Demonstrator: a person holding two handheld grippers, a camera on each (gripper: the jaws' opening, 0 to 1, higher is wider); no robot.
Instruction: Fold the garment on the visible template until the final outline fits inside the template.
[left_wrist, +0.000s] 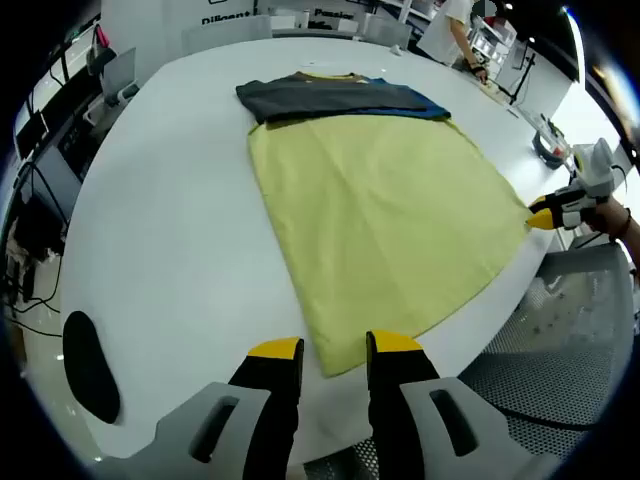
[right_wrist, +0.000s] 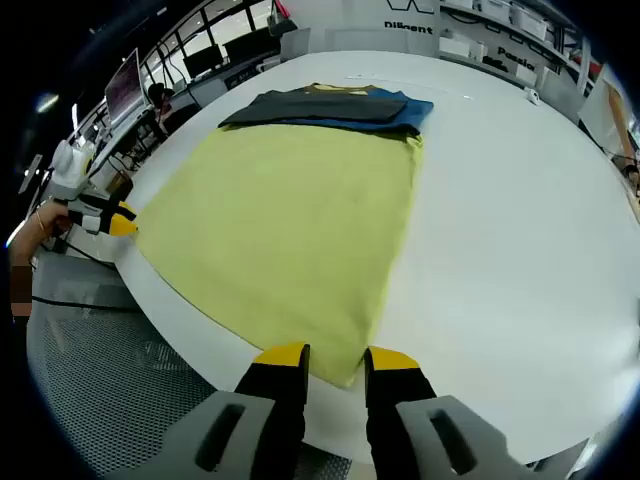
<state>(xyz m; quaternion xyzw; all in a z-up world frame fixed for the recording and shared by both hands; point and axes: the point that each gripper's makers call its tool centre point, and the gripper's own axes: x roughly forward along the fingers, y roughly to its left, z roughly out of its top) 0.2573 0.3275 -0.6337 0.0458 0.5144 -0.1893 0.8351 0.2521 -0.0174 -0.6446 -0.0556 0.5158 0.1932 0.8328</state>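
- Yellow garment (left_wrist: 380, 220) is spread flat on the white table (left_wrist: 180, 200), long axis running away toward dark folded clothes (left_wrist: 335, 97).
- Left gripper (left_wrist: 335, 352) and right gripper (right_wrist: 335, 358) are parted, empty, each poised at a near corner.

Garment (left_wrist: 380, 225) lies spread flat on the tabletop (left_wrist: 170, 200), reaching from the near edge toward the middle. A stack of folded clothes (left_wrist: 335, 97) lies on the tabletop at the garment's far end, touching or overlapping its far hem. Left gripper (left_wrist: 334, 347) sits at the near edge, at one near corner of the garment. Right gripper (right_wrist: 335, 352) sits at the other near corner, also at the near edge. Tabletop beyond the stack carries a few small items near its far edge, too small to identify.
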